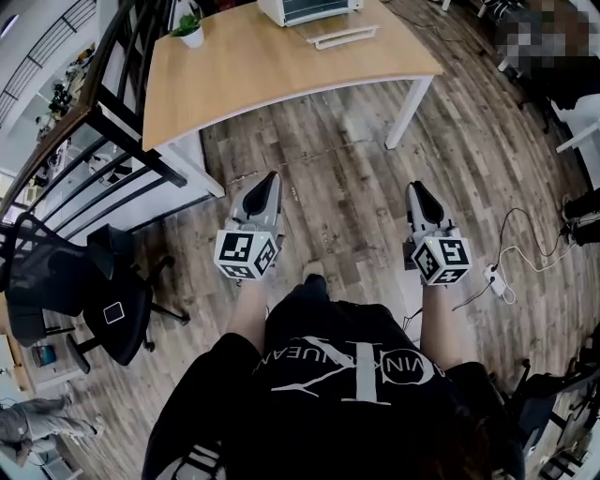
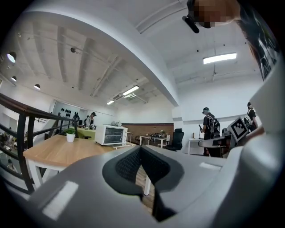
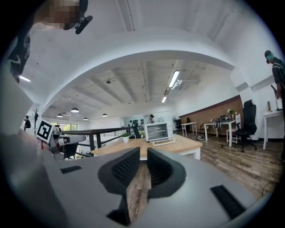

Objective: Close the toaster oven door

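Note:
The white toaster oven [image 1: 309, 9] stands at the far end of a wooden table [image 1: 281, 75], its door [image 1: 342, 36] folded down flat in front of it. It also shows small in the left gripper view as the toaster oven [image 2: 111, 135] and in the right gripper view as the toaster oven [image 3: 156, 132] with the lowered door [image 3: 164, 142]. Both grippers hang over the floor close to the person's body, well short of the table. My left gripper [image 1: 272, 178] [image 2: 140, 149] is shut, tips touching, empty. My right gripper [image 1: 414, 187] [image 3: 143, 151] is shut to a thin slit, empty.
A small potted plant [image 1: 190, 33] sits on the table's left corner. A black railing [image 1: 94, 122] and a black office chair [image 1: 84, 300] are at the left. A power strip with cables [image 1: 495, 277] lies on the floor at the right. People stand far off [image 2: 208, 129].

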Demonstrator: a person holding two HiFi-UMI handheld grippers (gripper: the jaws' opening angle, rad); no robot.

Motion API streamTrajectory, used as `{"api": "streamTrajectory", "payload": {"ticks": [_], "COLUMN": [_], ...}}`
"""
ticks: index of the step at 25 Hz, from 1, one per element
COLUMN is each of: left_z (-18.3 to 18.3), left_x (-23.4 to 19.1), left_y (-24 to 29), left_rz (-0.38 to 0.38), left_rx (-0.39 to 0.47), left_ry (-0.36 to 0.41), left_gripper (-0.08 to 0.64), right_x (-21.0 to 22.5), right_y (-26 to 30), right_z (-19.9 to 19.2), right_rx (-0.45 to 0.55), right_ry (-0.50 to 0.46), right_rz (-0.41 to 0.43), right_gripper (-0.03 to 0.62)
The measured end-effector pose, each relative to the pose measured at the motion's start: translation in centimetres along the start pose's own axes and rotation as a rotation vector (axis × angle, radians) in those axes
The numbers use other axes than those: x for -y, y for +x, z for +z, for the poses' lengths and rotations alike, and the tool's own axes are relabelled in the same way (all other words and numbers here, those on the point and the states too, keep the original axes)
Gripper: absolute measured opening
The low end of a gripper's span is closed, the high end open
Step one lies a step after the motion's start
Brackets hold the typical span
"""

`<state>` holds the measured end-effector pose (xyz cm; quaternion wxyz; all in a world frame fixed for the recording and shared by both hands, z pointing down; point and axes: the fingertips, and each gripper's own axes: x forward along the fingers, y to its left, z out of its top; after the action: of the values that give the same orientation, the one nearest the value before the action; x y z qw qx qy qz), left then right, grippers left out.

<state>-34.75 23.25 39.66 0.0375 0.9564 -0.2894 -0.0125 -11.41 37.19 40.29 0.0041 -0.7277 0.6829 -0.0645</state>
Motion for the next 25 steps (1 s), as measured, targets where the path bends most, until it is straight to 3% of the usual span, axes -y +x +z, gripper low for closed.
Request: {"api": "streamTrajectory", "payload": {"ticks": [12, 25], "left_z": [0.3, -0.4], "left_x": [-5.3, -10.3], "left_y": [6.6, 9.7], "left_rz": [-0.037, -0.033], "left_rx": [-0.024, -0.018], "left_ry": [-0.005, -0.015], "left_gripper": [0.011, 0.012], "right_x": [1.9, 2.6], "right_y": [6.8, 11.5], "right_z": [0.0, -0.7], "right_rx": [-0.020, -0.022], "right_ry": [0.041, 0.064], "right_rz": [-0.050, -0.087], "right_gripper": [0.020, 0.020]}}
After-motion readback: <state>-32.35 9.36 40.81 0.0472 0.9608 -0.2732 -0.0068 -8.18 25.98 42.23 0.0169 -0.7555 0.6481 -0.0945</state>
